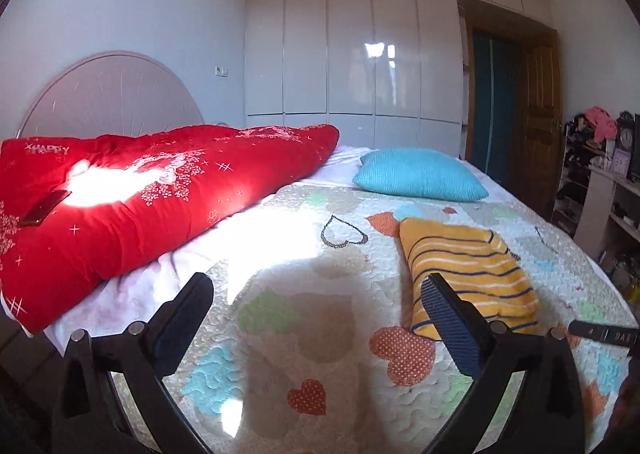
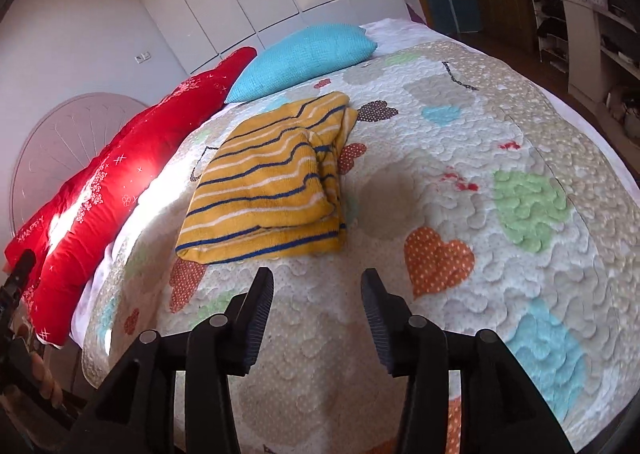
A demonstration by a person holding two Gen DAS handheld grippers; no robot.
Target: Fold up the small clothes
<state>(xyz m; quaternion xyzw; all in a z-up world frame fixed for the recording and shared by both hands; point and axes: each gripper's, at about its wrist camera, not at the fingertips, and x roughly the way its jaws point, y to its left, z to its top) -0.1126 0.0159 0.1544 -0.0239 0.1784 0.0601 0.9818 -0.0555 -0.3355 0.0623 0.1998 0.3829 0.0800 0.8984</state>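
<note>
A yellow garment with navy and white stripes (image 1: 468,274) lies folded into a rough rectangle on the heart-patterned quilt (image 1: 320,334). It also shows in the right wrist view (image 2: 272,181). My left gripper (image 1: 316,290) is open and empty above the quilt, its right finger overlapping the garment's near left corner in view. My right gripper (image 2: 318,290) is open and empty, just short of the garment's near edge. The right gripper's tip (image 1: 604,334) shows at the right edge of the left wrist view.
A red duvet (image 1: 132,193) lies along the left side of the bed with a dark phone (image 1: 44,207) on it. A turquoise pillow (image 1: 420,173) sits beyond the garment. White wardrobes (image 1: 352,53), a wooden door and cluttered shelves (image 1: 600,181) stand beyond the bed.
</note>
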